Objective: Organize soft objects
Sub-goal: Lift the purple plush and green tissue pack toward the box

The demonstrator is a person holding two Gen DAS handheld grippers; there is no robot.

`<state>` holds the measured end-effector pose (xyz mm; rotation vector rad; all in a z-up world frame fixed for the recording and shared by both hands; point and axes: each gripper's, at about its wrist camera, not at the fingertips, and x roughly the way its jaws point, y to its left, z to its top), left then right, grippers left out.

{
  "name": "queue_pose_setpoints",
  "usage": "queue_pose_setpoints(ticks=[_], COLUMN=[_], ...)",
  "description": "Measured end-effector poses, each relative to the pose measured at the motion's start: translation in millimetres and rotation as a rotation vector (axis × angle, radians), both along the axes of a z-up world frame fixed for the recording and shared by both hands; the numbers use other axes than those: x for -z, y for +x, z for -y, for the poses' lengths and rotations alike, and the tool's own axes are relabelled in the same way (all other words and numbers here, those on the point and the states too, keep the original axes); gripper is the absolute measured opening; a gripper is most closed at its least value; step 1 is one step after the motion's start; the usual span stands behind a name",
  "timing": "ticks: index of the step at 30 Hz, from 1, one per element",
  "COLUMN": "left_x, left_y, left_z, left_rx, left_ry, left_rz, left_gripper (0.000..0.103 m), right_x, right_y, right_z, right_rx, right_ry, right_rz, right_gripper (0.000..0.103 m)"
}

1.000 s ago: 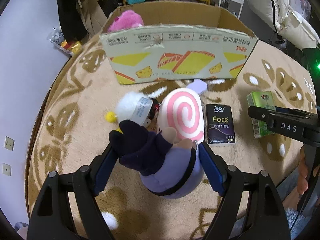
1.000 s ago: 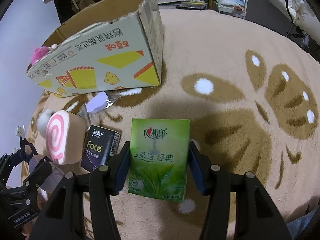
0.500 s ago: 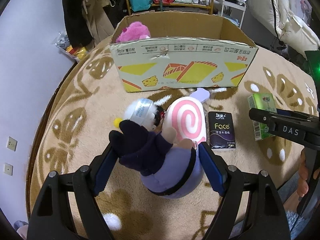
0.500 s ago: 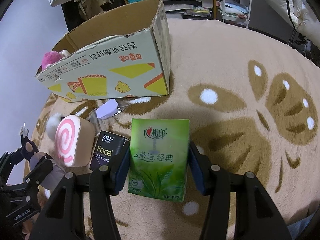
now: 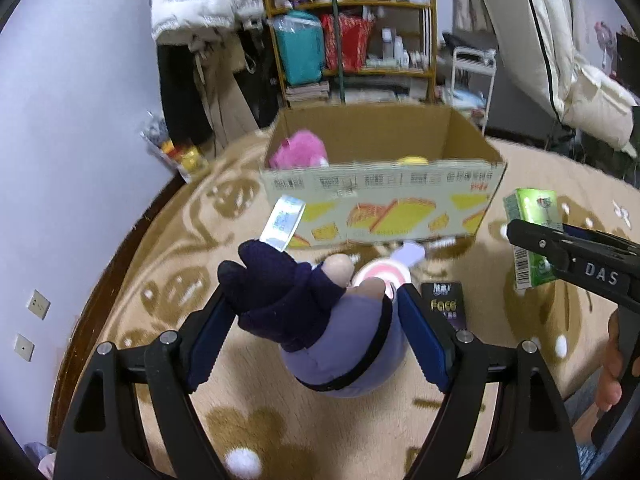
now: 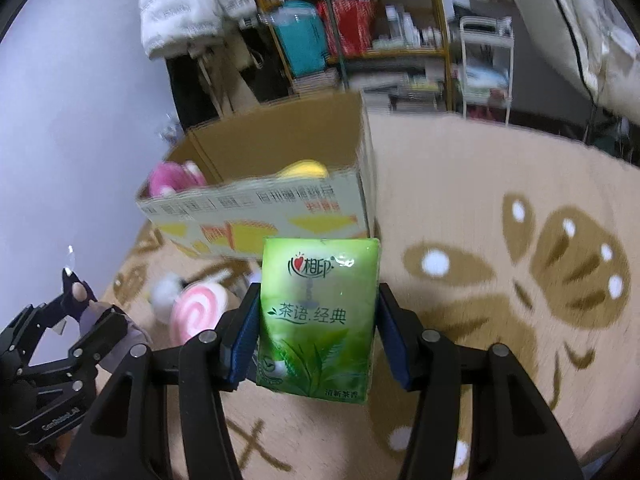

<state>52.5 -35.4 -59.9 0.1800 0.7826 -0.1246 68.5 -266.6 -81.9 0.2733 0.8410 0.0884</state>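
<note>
Aloft, left hand-held gripper (image 5: 316, 316) clamps plush doll (image 5: 320, 320); right hand-held gripper (image 6: 316, 336) clamps tissue pack (image 6: 318, 316).

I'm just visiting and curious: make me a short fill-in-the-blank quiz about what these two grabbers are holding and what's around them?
1. The right gripper holds a ____ tissue pack.
2. The left gripper holds a plush doll dressed in ____.
3. A pink plush toy sits inside the ____ box.
4. The black Face pack lies on the ____.

Answers: green; purple; cardboard; rug
</note>
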Motion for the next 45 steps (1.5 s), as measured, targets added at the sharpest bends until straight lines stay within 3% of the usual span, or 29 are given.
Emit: queue_pose_setpoints(ticks=[9,19,24,33,45], left_x=[-35.2,-67.1,-71.9,-64.2,-31.7], left_y=[0.9,31.9,62.8,101.8,130.0], left_z=[-7.5,0.7,7.6,27.0,40.9], left_rx=[-0.015,0.030,0.045,0.097,0.122], left_ry=[-0.028,-0.044,-0.055,-0.033,-0.008], left_rz=[0.140,0.260,0.279,0.298,0.255], left_gripper=[0.081,0.081,0.081,0.081,0.082], right_x=[-41.4,-64.0,-68.7,-66.7,-39.7], right_y=[-2.4,26.7,47.6,75.5,109.3], right_z=[-11.2,-14.8,-8.4,-4.7,-3.8], right_rx=[0.000,0.000,0.003,-0.010,-0.021], right_ry=[-0.029,-0.065,-0.062,-0.098,-0.134], right_rz=[0.160,0.232,0.253,0.274,0.225], right_gripper=[0.058,0.058,0.058,0.058,0.058])
